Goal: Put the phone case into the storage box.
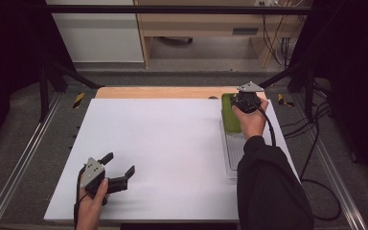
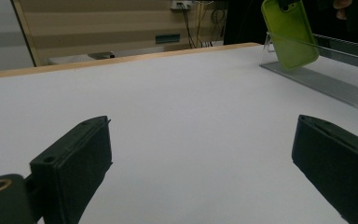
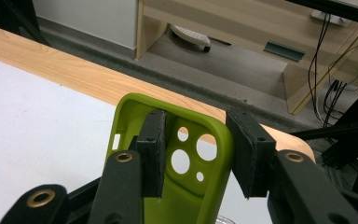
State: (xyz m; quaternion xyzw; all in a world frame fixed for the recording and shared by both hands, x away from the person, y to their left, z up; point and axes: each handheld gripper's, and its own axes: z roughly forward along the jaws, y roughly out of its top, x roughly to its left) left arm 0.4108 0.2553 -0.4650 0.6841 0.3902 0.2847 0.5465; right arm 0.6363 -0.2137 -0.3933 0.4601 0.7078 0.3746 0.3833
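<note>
Two hand-held grippers, right (image 3: pixel 193 154) straddling green phone case (image 3: pixel 186 186) edge, pads apart, left (image 1: pixel 120 170) wide over bare white table (image 1: pixel 172 153).

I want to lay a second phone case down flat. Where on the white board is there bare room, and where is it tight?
The white board is bare from the left tongs across to the clear ribbed stand, and up to the wooden strip. It is tight at the right edge, where the right tongs straddle one side wall of the green phone case over that stand.
</note>
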